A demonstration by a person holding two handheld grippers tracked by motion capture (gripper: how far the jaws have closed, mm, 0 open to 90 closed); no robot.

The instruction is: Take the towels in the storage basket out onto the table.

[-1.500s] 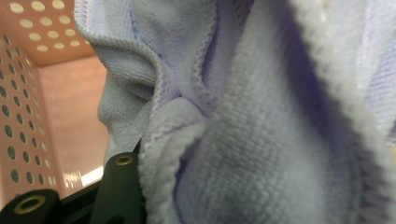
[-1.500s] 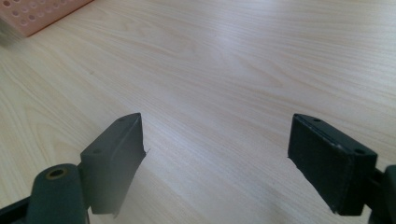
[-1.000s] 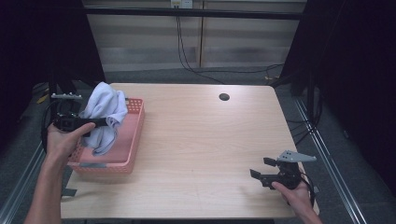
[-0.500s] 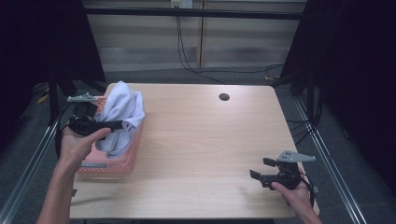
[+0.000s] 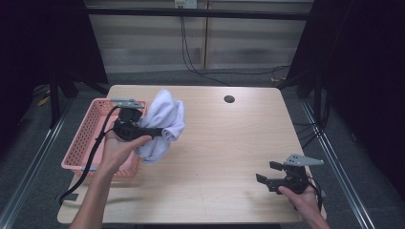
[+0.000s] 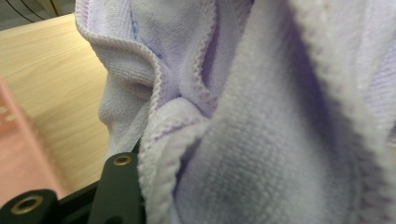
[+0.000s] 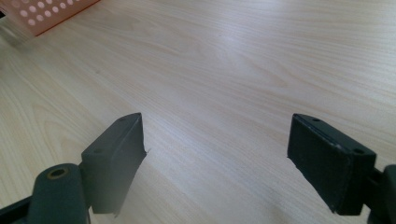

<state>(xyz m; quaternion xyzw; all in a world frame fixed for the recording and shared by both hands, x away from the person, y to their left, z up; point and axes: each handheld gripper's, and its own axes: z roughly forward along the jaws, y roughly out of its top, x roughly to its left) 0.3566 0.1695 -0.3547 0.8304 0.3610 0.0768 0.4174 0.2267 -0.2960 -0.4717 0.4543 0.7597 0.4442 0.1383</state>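
**Desk:** What does the left gripper (image 5: 155,131) have?

**Photographer:** A pale lavender towel (image 5: 162,125), bunched and pinched between the jaws. It hangs in folds from the gripper, above the tabletop (image 5: 229,143) just beside the right rim of the pink basket (image 5: 90,138). In the left gripper view the towel (image 6: 261,121) crowds the lens: stitched hems, looped pile, 1 black jaw partly covered by cloth at the bottom.

**Desk:** And the basket itself?

**Photographer:** A pink plastic basket with perforated walls, sitting at the left edge of the tabletop. The person's left hand (image 5: 117,148) and the gripper's cable pass over it. The part of its floor that can be seen from the high view holds nothing I can make out. A corner of the basket (image 7: 51,14) also shows at the top left of the right gripper view.

**Desk:** The right gripper (image 5: 265,172)?

**Photographer:** Jaws spread wide and holding nothing, low over bare wood near the front right corner of the tabletop, well apart from the towel. The right gripper (image 7: 215,158) view shows the 2 black jaws with wood grain between them.

**Desk:** Any brand, label or writing?

**Photographer:** None that can be read. There is 1 dark round hole (image 5: 229,99) in the tabletop toward the far edge.
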